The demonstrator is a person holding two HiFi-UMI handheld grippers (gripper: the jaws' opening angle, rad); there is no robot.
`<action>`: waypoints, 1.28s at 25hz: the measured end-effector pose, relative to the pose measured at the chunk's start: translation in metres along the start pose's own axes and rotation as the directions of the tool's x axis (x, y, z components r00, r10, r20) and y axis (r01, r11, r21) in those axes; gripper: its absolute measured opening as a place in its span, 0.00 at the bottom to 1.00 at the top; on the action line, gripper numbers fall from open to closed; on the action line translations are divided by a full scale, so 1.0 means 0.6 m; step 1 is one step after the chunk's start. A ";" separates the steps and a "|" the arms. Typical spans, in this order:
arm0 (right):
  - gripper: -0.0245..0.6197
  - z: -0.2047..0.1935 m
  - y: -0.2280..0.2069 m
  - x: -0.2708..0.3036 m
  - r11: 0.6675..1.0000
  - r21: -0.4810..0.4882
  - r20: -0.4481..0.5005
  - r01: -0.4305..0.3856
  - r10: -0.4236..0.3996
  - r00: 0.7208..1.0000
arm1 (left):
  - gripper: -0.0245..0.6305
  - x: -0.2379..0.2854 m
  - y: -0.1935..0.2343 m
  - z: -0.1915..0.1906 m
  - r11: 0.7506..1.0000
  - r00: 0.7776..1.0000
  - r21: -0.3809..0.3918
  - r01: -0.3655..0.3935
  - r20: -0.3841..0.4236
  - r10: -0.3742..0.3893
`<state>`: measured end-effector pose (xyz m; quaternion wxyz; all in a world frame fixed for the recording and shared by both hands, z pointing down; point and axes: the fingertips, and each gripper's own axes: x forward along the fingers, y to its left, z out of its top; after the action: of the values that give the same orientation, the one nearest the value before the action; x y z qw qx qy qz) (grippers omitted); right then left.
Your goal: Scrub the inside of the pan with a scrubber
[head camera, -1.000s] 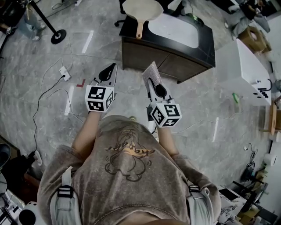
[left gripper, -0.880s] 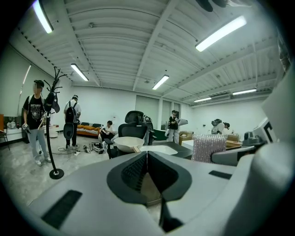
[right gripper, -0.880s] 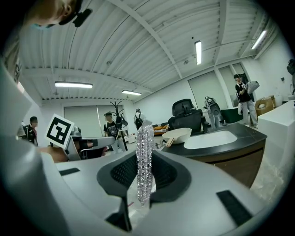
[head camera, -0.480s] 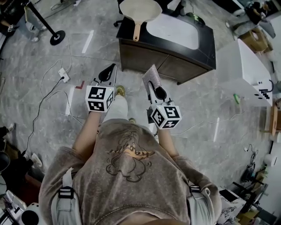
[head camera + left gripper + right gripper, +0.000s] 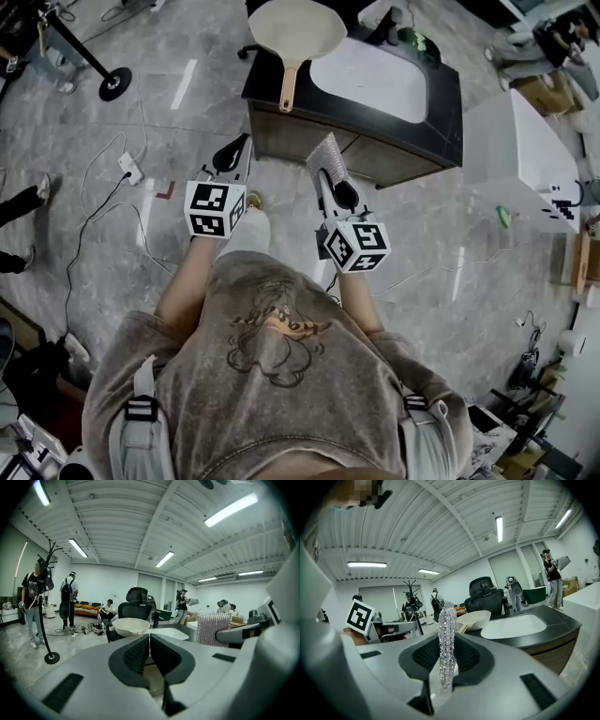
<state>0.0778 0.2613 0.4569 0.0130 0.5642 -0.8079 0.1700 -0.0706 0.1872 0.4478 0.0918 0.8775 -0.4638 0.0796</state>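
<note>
A cream pan (image 5: 296,25) with a wooden handle (image 5: 287,86) lies on the left end of a dark counter (image 5: 441,103), beside a white sink basin (image 5: 371,66). The pan (image 5: 130,626) shows ahead in the left gripper view and as a pale bowl (image 5: 473,619) in the right gripper view. My right gripper (image 5: 323,159) is shut on a flat silver mesh scrubber (image 5: 326,152), which stands upright between the jaws (image 5: 447,644). My left gripper (image 5: 231,155) is shut with nothing in it (image 5: 149,649). Both are held over the floor, short of the counter.
A white table (image 5: 525,150) stands to the right of the counter. Cables and a power strip (image 5: 125,169) lie on the floor at left, near a round stand base (image 5: 112,84). Office chairs (image 5: 136,605) and several people stand beyond the counter.
The counter and pan have slid lower and larger in the head view as I come closer. Both grippers keep their pose and grip.
</note>
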 end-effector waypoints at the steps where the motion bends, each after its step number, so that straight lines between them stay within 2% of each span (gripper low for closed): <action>1: 0.17 0.005 -0.006 0.013 1.000 0.000 -0.001 0.001 -0.001 1.000 | 0.07 0.013 0.007 0.004 1.000 1.000 -0.001 0.000 0.000 0.000; 14: 0.17 0.085 -0.065 0.172 0.999 -0.022 -0.007 0.031 -0.031 0.999 | 0.07 0.160 0.109 0.062 1.000 1.000 -0.010 0.015 0.003 -0.015; 23: 0.17 0.123 -0.098 0.274 0.997 -0.020 0.001 0.081 -0.081 0.997 | 0.07 0.251 0.183 0.081 0.999 0.999 0.000 0.040 -0.030 -0.040; 32: 0.17 0.140 -0.133 0.321 0.990 -0.003 0.001 0.142 -0.142 0.990 | 0.07 0.322 0.212 0.080 0.996 0.994 -0.001 0.086 -0.070 -0.086</action>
<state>0.0955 0.0380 0.4393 0.0259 0.6202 -0.7660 0.1671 -0.0656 -0.0487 0.4560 0.1103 0.8936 -0.4219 0.1066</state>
